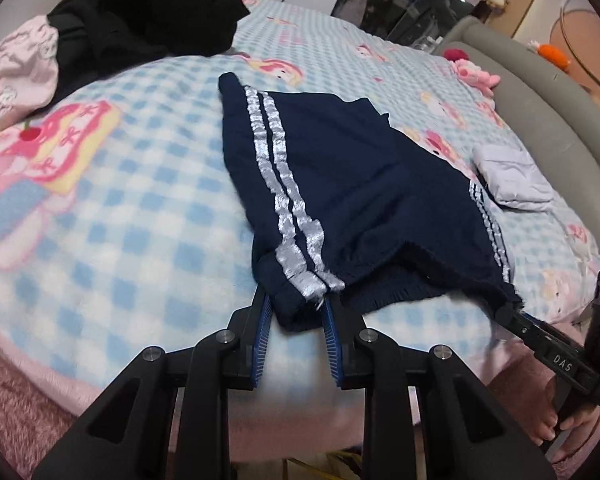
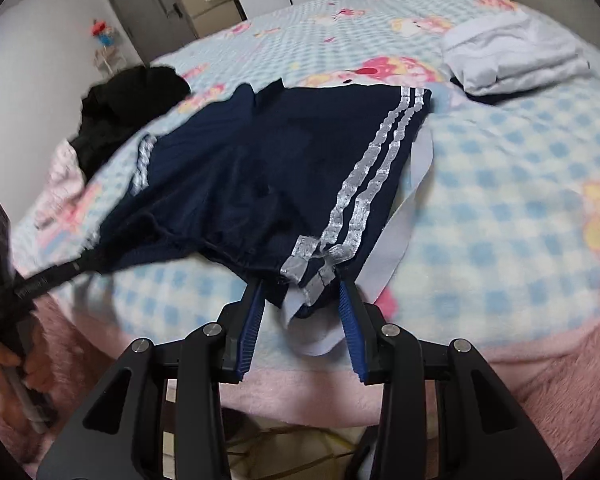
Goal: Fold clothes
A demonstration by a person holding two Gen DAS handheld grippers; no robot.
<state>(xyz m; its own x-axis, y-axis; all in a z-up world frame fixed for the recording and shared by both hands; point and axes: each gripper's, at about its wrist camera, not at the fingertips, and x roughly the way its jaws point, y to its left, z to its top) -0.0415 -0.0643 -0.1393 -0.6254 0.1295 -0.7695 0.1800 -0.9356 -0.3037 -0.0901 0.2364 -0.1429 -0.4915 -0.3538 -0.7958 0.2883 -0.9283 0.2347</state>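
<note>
Where right gripper point(image 1: 512, 308) grips shorts point(image 1: 340, 168), arm reads "DAS".

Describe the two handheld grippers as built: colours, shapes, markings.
Both are matte black plastic. The left gripper and right gripper each have two angular linkage arms with triangular cut-outs, round silver pivot pins, and fingers lined with ribbed blue pads. Seen from the left wrist view, the right gripper's finger carries white "DAS" lettering. No cables or sleeves show.

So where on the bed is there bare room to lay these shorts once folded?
Free: checked blanket between navy shorts and black clothes pile; also the blanket right of the shorts, below the folded white garment. Crowded: the strip between shorts and white garment.
</note>
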